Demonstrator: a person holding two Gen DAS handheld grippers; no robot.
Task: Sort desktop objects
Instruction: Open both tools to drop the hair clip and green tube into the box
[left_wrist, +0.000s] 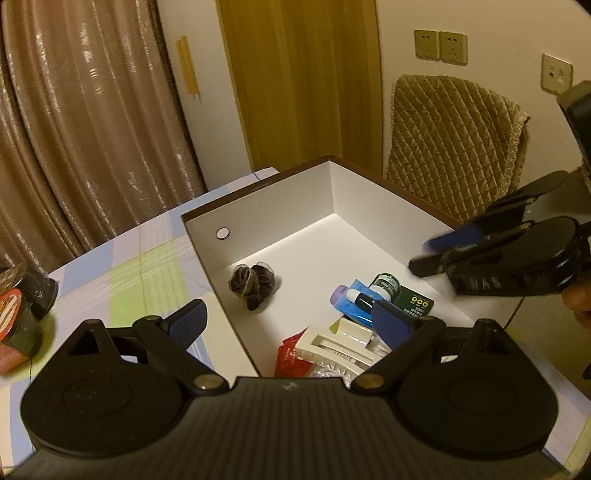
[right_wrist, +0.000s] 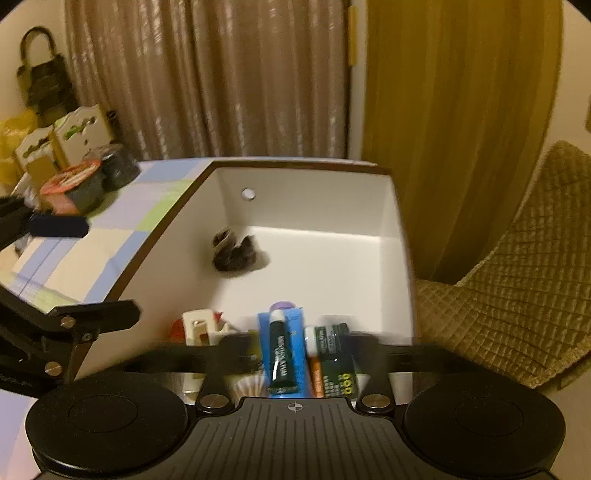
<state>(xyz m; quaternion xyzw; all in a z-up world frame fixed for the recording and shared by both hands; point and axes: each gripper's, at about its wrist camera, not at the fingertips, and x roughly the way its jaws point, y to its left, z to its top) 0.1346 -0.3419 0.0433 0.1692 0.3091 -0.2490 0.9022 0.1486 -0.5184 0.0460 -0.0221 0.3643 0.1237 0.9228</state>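
An open white box (left_wrist: 332, 192) (right_wrist: 314, 206) stands on the checked tablecloth. Inside lie a dark hair scrunchie (left_wrist: 251, 284) (right_wrist: 234, 251), a white hair clip (left_wrist: 332, 343) (right_wrist: 199, 326), a red packet (left_wrist: 291, 354), a blue packet (left_wrist: 356, 299) (right_wrist: 297, 347) with a dark green tube (right_wrist: 280, 354) on it, and a green card (left_wrist: 415, 304) (right_wrist: 338, 369). My left gripper (left_wrist: 291, 319) hangs open over the box's near left corner, holding nothing. My right gripper (right_wrist: 301, 343) (left_wrist: 424, 254) is open over the box's right side, its fingers blurred and nothing between them.
Dark lidded cups (left_wrist: 22, 314) (right_wrist: 77, 188) stand on the table (left_wrist: 147, 258) left of the box. A chair with a quilted cover (left_wrist: 454, 140) (right_wrist: 517, 295) sits close beyond the box's right side. Curtains hang behind; bags and cartons (right_wrist: 55, 140) stand at the far left.
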